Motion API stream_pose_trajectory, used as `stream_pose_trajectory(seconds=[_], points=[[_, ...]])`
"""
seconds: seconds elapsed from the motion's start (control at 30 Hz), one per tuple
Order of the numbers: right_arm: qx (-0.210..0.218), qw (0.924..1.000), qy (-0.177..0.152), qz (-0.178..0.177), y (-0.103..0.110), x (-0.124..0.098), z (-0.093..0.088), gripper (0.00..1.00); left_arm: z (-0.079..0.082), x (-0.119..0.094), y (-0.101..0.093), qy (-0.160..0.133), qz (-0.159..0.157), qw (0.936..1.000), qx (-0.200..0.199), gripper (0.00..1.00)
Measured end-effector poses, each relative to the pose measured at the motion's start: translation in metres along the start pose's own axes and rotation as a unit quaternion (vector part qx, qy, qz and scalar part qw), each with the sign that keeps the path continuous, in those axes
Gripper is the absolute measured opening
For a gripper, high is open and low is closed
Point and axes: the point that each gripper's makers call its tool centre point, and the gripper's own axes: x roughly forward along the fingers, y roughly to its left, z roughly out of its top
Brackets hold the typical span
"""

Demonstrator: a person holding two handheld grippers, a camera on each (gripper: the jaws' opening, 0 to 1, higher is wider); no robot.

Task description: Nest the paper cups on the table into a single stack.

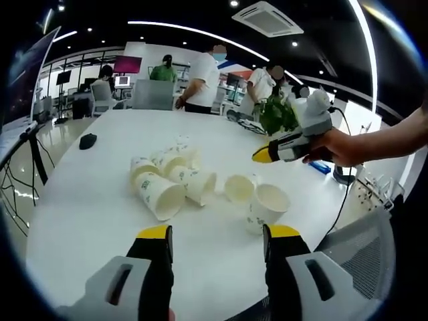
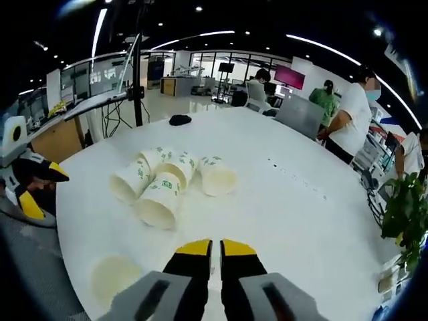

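Several paper cups (image 1: 175, 177) loose on the white table (image 1: 87, 221), none nested yet.

Mostly tipped on their sides in a cluster mid-table, mouths facing assorted ways; one upright cup (image 1: 266, 206) just beside it, nearest the left gripper (image 1: 217, 242), jaws spread wide as if readied for a cup wall. Right gripper (image 2: 214, 249) with jaws nearly together and holding nothing, hovering over bare tabletop short of the cluster. Plenty of open table beyond the cups; near edge close under both grippers, so probably little margin for a rolling cup there.
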Motion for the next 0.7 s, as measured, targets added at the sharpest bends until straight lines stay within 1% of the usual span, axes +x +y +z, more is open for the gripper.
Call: stream_pose_trajectory(seconds=[0.07, 0.1, 0.17, 0.2, 0.23, 0.27, 0.37, 0.4, 0.47, 0.57, 0.63, 0.7], points=[[0.014, 0.9996, 0.011, 0.022, 0.006, 0.002, -0.004, 0.07, 0.000, 0.000, 0.000, 0.000, 0.000, 1.0000, -0.001, 0.54], [0.018, 0.9994, 0.014, 0.027, 0.008, 0.002, -0.004, 0.10, 0.000, 0.000, 0.000, 0.000, 0.000, 1.0000, -0.001, 0.54], [0.016, 0.9993, 0.017, 0.030, 0.012, 0.001, -0.002, 0.15, 0.000, 0.000, 0.000, 0.000, -0.001, 1.0000, -0.001, 0.54], [0.017, 0.9991, 0.016, 0.036, 0.016, 0.000, 0.000, 0.18, -0.001, 0.000, 0.000, 0.001, -0.001, 1.0000, -0.001, 0.54], [0.019, 0.9985, 0.016, 0.048, 0.022, 0.002, 0.002, 0.23, -0.001, 0.000, 0.000, 0.001, -0.001, 1.0000, -0.001, 0.53], [0.017, 0.9983, 0.017, 0.052, 0.025, 0.003, 0.004, 0.25, -0.001, 0.000, 0.000, 0.001, -0.001, 1.0000, -0.001, 0.53], [0.000, 0.9981, 0.023, 0.057, 0.032, 0.009, 0.004, 0.26, -0.001, 0.000, 0.001, 0.002, 0.000, 1.0000, -0.002, 0.53], [-0.011, 0.9973, 0.040, 0.061, 0.038, 0.013, -0.002, 0.26, -0.001, 0.000, 0.001, 0.002, 0.000, 1.0000, -0.002, 0.53], [-0.022, 0.9963, 0.055, 0.062, 0.041, 0.017, -0.009, 0.26, -0.001, 0.000, 0.001, 0.002, 0.001, 1.0000, -0.003, 0.53], [-0.026, 0.9951, 0.073, 0.061, 0.041, 0.022, -0.017, 0.25, -0.002, 0.001, 0.003, 0.002, 0.002, 1.0000, -0.004, 0.53], [-0.046, 0.9937, 0.087, 0.053, 0.038, 0.024, -0.022, 0.25, -0.002, 0.001, 0.003, 0.002, 0.002, 1.0000, -0.004, 0.53], [-0.065, 0.9924, 0.093, 0.047, 0.036, 0.020, -0.022, 0.25, -0.003, 0.001, 0.003, 0.003, 0.002, 1.0000, -0.004, 0.53]])
